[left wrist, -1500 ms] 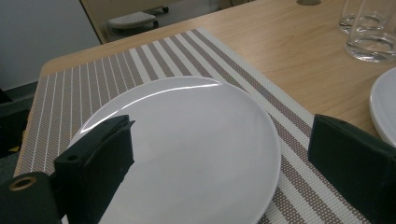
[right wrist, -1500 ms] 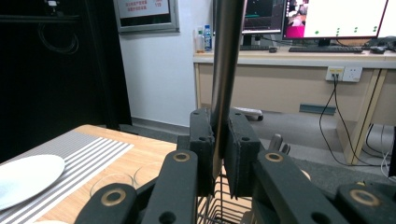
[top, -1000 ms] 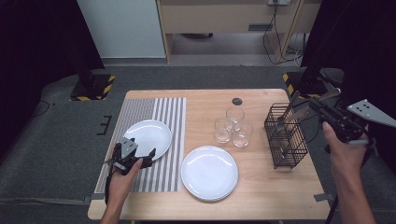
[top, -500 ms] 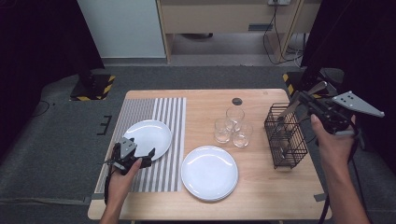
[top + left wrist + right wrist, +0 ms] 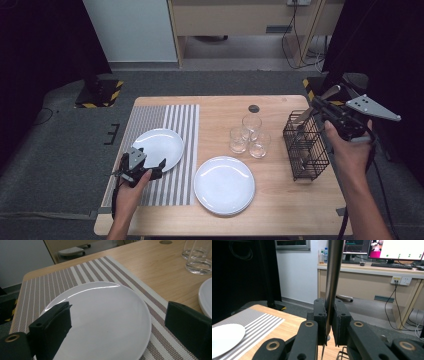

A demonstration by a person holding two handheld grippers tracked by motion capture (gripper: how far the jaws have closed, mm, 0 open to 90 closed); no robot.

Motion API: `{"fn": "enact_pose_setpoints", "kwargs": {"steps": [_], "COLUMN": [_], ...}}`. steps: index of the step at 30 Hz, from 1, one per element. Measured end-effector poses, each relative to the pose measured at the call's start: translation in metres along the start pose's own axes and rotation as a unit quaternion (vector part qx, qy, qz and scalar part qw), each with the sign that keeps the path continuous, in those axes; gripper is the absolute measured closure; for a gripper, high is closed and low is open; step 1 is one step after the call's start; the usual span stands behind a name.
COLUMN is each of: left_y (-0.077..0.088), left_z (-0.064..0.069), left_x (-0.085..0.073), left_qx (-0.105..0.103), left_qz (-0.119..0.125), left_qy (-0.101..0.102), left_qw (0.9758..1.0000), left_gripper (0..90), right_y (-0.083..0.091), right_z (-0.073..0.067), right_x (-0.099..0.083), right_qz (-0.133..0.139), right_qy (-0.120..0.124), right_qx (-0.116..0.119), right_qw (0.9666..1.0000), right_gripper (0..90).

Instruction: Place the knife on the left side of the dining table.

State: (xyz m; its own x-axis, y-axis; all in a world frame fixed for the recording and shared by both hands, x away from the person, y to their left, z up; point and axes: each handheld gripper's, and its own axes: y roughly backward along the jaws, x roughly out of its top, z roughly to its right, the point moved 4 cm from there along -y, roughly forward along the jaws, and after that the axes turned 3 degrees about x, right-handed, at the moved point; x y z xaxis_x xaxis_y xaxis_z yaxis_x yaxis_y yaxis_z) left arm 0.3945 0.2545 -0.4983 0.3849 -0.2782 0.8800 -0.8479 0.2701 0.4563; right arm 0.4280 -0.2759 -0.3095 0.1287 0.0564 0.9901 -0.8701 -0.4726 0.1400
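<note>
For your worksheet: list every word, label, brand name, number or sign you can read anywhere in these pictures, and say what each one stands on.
No text can be read in any view.
The monitors on the desk in the right gripper view show coloured shapes, too blurred to read.
The bottles beside them carry labels too small to read.
The yellow and black hazard stripes on the floor stand are a sign without words.
The plates, glasses and placemat bear no print.

The right hand-held gripper, clamped on a metal utensil, has swung left and slightly up, from beyond the tabletop's right edge to above the wire basket.
</note>
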Motion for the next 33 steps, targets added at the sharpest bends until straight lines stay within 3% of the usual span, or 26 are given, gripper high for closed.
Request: {"fn": "enact_pose_setpoints", "kwargs": {"steps": [10,30,33], "left_y": [0.001,0.001,0.002], "left_z": [-0.002,-0.001,0.0], "left_x": [0.0,0.001,0.003], "left_qx": [0.001,0.001,0.0], "left_qz": [0.001,0.003,0.005], "left_qy": [0.003,0.001,0.0], "left_qw": [1.0,1.0,1.0], "left_gripper": [6.2,6.2,6.2], "right_y": [-0.005,-0.026,-0.034], "right_z": [-0.02,-0.083,-0.1], "right_x": [0.005,0.019,0.02], "right_qz": [-0.002,-0.022,-0.02], "right_qy": [0.013,0.04,0.043], "right_qx": [0.014,0.059,0.073], "right_qw": [0.9998,0.9972,0.9962], "right_gripper": [82.8,82.8,82.8]}}
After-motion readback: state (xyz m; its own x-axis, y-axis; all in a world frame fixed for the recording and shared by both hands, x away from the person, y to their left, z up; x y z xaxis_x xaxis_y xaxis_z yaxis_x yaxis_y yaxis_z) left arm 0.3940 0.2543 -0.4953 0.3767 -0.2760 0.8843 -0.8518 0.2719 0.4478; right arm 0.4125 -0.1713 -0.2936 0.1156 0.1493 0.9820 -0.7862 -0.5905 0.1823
